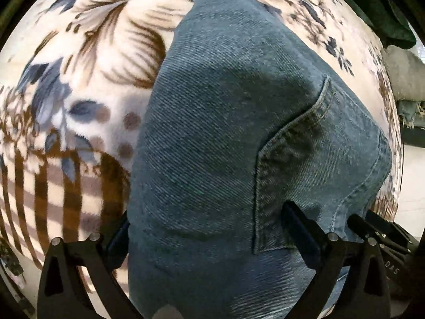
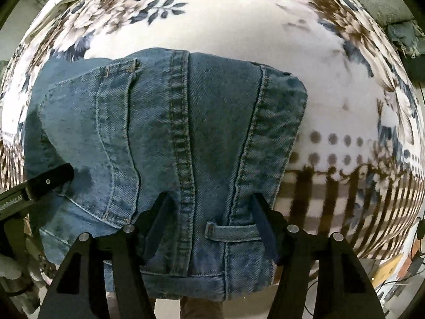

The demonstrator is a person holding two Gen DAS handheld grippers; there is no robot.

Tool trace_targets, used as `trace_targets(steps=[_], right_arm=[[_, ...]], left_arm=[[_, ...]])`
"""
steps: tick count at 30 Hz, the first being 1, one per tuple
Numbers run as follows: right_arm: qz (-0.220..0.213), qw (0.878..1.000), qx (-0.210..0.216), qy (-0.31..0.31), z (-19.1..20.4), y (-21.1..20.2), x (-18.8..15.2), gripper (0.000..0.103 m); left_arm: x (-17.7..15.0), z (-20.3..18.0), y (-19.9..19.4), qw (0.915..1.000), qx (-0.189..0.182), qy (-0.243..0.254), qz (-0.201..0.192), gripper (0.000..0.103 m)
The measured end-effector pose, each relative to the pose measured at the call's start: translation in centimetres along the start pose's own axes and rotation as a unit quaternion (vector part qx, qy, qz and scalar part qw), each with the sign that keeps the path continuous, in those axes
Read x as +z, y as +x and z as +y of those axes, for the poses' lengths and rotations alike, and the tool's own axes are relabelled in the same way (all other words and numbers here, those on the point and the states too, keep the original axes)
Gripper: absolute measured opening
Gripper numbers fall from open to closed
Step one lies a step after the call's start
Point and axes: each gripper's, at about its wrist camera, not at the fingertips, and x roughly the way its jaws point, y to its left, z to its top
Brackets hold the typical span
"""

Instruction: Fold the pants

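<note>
The blue denim pants (image 1: 225,122) lie folded lengthwise on a floral blanket (image 1: 87,53), back pocket (image 1: 316,159) up. My left gripper (image 1: 207,223) is open, its fingers (image 1: 300,228) straddling the near hip edge of the denim. In the right wrist view the waistband end of the pants (image 2: 170,143) faces me, with the centre seam and a belt loop (image 2: 233,232). My right gripper (image 2: 212,207) is open, its fingers (image 2: 263,228) spread over the waistband. The left gripper's finger (image 2: 50,179) shows at the left, on the pocket side.
The blanket (image 2: 239,40) spreads beyond the pants, with a striped border (image 2: 345,194) near me. A frayed grey cloth (image 1: 406,79) and dark green fabric (image 1: 382,8) lie at the far right edge. Bare floor and cables (image 2: 393,273) show past the blanket's right corner.
</note>
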Motion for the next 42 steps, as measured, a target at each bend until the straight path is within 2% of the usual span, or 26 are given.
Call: trace_targets(steps=[1,3,5,6,7,9,11,13,15,17,18,19,21,25,30,32,34,37,39,40,42], right_arm=[[-0.005,1.000,0.010,0.011,-0.2,-0.3,1.2,0.065],[-0.035,0.997,0.036,0.050,-2.0,-1.9,1.2,0.068],[-0.058,0.993,0.054,0.088,-3.9,-2.8,1.1,0.075],[-0.062,0.989,0.073,0.111,-5.1,-2.8,1.1,0.083],[-0.056,0.987,0.085,0.121,-5.7,-2.5,1.2,0.084],[-0.015,0.984,0.106,0.142,-6.9,-0.6,1.4,0.084],[0.011,0.976,0.138,0.169,-8.0,1.7,1.4,0.067],[-0.001,0.973,0.141,0.181,-8.5,1.8,1.1,0.045],[-0.006,0.974,0.143,0.175,-8.7,1.1,0.9,0.044],[-0.013,0.971,0.160,0.178,-9.1,-0.2,0.0,0.044],[-0.012,0.966,0.178,0.187,-9.7,-0.8,-0.7,0.048],[-0.013,0.957,0.202,0.208,-10.6,-1.4,-1.8,0.061],[-0.021,0.930,0.256,0.262,-12.3,-2.1,-4.7,0.081],[-0.009,0.893,0.304,0.331,-13.6,-0.3,-9.1,0.081],[0.000,0.840,0.400,0.365,-11.4,4.7,-10.1,0.081],[-0.011,0.835,0.424,0.351,-9.9,5.8,-9.7,0.081],[-0.023,0.834,0.436,0.336,-7.8,6.9,-8.7,0.083],[-0.032,0.844,0.434,0.314,-6.1,7.8,-7.6,0.085],[-0.036,0.841,0.440,0.313,-5.5,7.4,-7.3,0.089],[-0.038,0.835,0.451,0.313,-5.3,7.2,-7.2,0.089],[-0.057,0.806,0.503,0.306,-5.2,5.9,-6.9,0.089]], left_arm=[[0.1,0.1,0.0,1.0000,-0.001,-0.001,0.000,0.103],[0.3,0.2,0.1,1.0000,-0.004,-0.002,-0.001,0.103],[0.2,0.3,0.0,1.0000,-0.008,0.000,-0.004,0.103],[-0.2,1.2,-0.2,0.9999,-0.010,0.001,-0.005,0.103],[-0.2,1.4,-0.1,0.9999,-0.011,0.001,-0.007,0.103],[-0.5,1.7,-0.2,0.9999,-0.012,0.001,-0.009,0.103],[-1.2,1.8,-0.6,0.9999,-0.011,0.002,-0.009,0.103],[-1.2,1.8,-0.7,0.9999,-0.013,0.003,-0.002,0.103],[-1.0,1.8,-1.2,0.9997,-0.024,0.002,0.006,0.103],[-0.9,2.9,-2.4,0.9981,-0.060,-0.016,0.000,0.103],[-0.9,3.5,-3.0,0.9964,-0.080,-0.028,-0.005,0.103],[-1.0,4.4,-3.8,0.9937,-0.104,-0.041,-0.014,0.103],[-1.2,6.0,-5.4,0.9892,-0.129,-0.061,-0.034,0.103],[-1.0,8.4,-6.4,0.9805,-0.170,-0.086,-0.050,0.103],[-0.3,8.9,-4.0,0.9723,-0.203,-0.112,-0.031,0.103],[-0.2,8.6,-3.2,0.9741,-0.197,-0.108,-0.026,0.103],[-0.1,8.2,-2.9,0.9764,-0.191,-0.098,-0.023,0.103],[0.0,8.1,-2.8,0.9769,-0.192,-0.092,-0.019,0.103],[0.1,8.2,-2.7,0.9764,-0.195,-0.092,-0.016,0.103],[0.1,8.2,-2.6,0.9762,-0.196,-0.092,-0.015,0.103],[0.5,8.1,-2.3,0.9765,-0.196,-0.090,-0.011,0.103]])
